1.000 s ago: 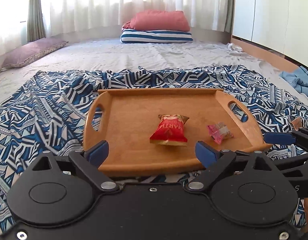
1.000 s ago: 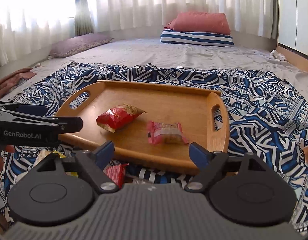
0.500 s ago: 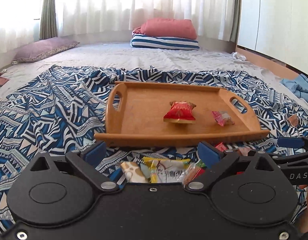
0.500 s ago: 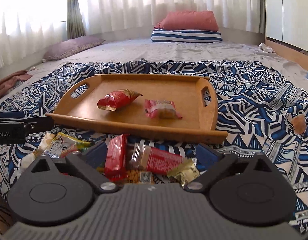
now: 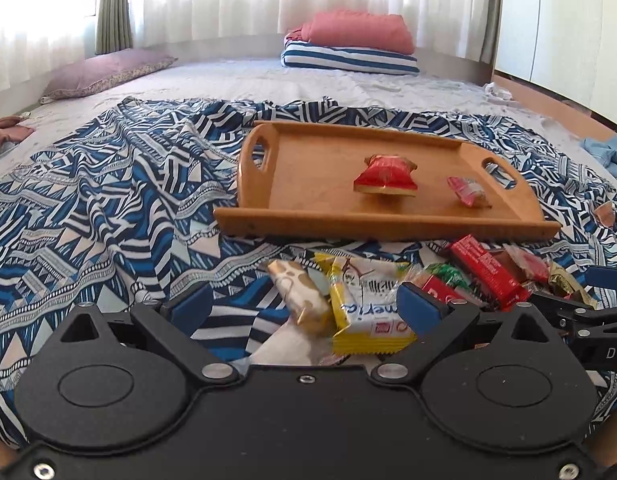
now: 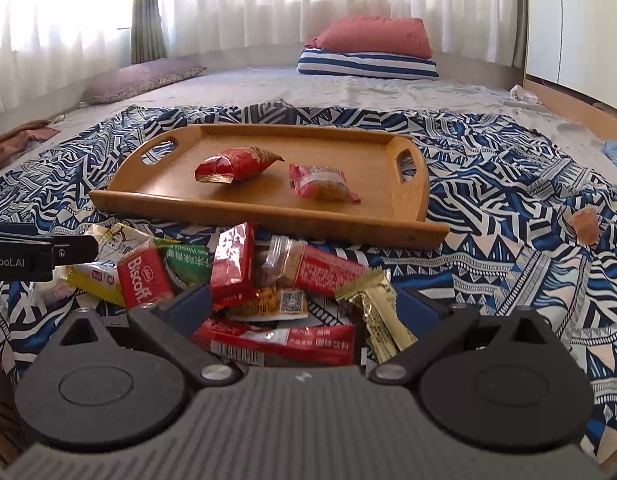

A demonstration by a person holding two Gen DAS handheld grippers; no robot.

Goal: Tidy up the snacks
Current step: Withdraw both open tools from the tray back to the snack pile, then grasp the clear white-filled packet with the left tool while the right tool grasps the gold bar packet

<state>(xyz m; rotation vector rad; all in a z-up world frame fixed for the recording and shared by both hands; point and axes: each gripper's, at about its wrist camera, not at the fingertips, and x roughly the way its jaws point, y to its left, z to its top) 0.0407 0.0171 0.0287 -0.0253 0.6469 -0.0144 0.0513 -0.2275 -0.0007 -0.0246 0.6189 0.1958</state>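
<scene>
A wooden tray (image 5: pixel 308 168) (image 6: pixel 348 148) lies on a blue patterned cloth and holds a red snack bag (image 5: pixel 385 175) (image 6: pixel 232 165) and a small pink wrapped snack (image 5: pixel 467 191) (image 6: pixel 322 183). In front of the tray sits a pile of wrapped snacks (image 6: pixel 244 276) (image 5: pixel 388 292). My left gripper (image 5: pixel 304 308) is open above a gold-and-white packet (image 5: pixel 298 296) and a yellow packet (image 5: pixel 364 308). My right gripper (image 6: pixel 300 306) is open over the red packets (image 6: pixel 280 342) and a gold packet (image 6: pixel 374 310). Neither holds anything.
The patterned cloth (image 5: pixel 108 208) covers a bed. Pillows (image 5: pixel 348 46) lie at the far end and a purple cushion (image 5: pixel 104 72) at the left. A small brown item (image 6: pixel 584 222) rests on the cloth at the right. Wardrobe doors (image 5: pixel 556 20) stand at the right.
Both grippers have pulled back from the tray and sunk, so the pile of snacks in front of it has come into view between their fingers. The tray's contents are unchanged.
</scene>
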